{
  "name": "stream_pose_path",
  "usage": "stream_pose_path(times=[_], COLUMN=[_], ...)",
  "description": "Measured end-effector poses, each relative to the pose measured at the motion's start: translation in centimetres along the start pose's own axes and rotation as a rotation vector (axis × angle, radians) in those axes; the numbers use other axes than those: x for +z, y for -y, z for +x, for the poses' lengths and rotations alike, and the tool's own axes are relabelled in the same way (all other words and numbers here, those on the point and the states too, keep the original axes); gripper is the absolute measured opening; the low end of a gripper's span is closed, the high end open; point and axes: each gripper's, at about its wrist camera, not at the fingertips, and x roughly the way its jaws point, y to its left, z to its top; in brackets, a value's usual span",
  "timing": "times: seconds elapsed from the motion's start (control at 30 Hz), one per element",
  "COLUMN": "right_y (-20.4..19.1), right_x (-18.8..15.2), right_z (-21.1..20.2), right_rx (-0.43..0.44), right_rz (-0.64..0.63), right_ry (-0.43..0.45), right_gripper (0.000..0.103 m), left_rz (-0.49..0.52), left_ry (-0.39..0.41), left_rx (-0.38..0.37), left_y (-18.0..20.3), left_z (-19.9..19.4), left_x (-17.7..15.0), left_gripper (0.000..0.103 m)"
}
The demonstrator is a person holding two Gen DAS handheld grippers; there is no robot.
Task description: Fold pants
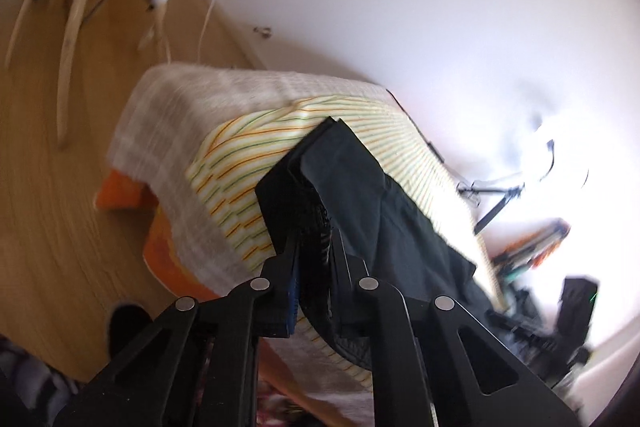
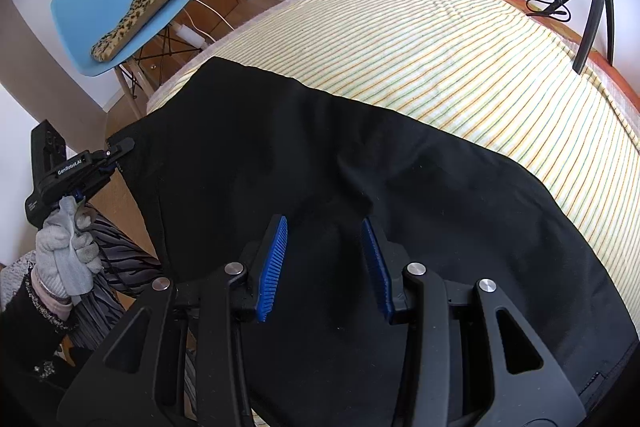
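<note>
The left claw (image 1: 314, 227) is pinching an edge of the black pants (image 2: 320, 167) at the side of the bed (image 2: 440, 39), jaws nearly shut on the cloth, probably so that end can be lifted and carried over for a fold. The right claw (image 2: 324, 267) is hovering half open just above the middle of the pants, gripping nothing, likely waiting to pin the fabric

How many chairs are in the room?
1. A blue chair stands on the wooden floor left of the bed, near the door, with a spotted cushion lying on its seat. Others may be out of sight beyond the picture edges.
</note>
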Motion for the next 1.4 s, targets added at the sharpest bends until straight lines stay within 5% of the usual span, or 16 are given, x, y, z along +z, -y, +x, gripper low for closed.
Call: stream_pose_path(times=[0.23,0.5,0.6,0.7,0.97,1.13,1.23,1.3,1.4], right_y=[-1.1,-2.8,-4.0,-5.7,-11.7,-15.6,-17.0,-17.6,-17.4], right_x=[1.0,3.4,5.3,7.6,14.7,16.9,17.1,17.1,16.7], right_z=[0.1,1.2,1.9,2.8,10.2,15.6,17.7,19.0,20.1], right_rx=[0.006,0.055,0.101,0.178,0.358,0.338,0.282,0.241,0.216], right_rz=[-0.013,-0.004,0.008,0.028,0.058,0.043,0.012,0.002,0.011], right_ry=[-0.002,-0.014,-0.015,-0.02,-0.162,-0.268,-0.31,-0.335,-0.352], right_gripper=[0.041,0.041,0.057,0.061,0.066,0.066,0.048,0.025,0.017], left_rz=[0.074,0.218,0.282,0.314,0.334,0.332,0.297,0.252,0.184], left_ry=[-0.009,0.005,0.003,-0.003,-0.01,0.003,-0.001,-0.002,-0.023], left_rx=[0.045,0.012,-0.006,-0.021,-0.048,-0.03,-0.007,0.018,0.019], left_y=[0.7,2.9,4.1,4.3,4.1,3.8,2.6,1.5,0.0], left_z=[1.1,0.9,1.0,1.1,1.5,1.3,1.5,1.5,1.8], left_x=[-0.4,-0.9,-1.2,-1.5,-1.7,-1.7,-1.5,-1.1,-0.8], left_gripper=[0.009,0.006,0.006,0.006,0.006,0.006,0.007,0.012,0.023])
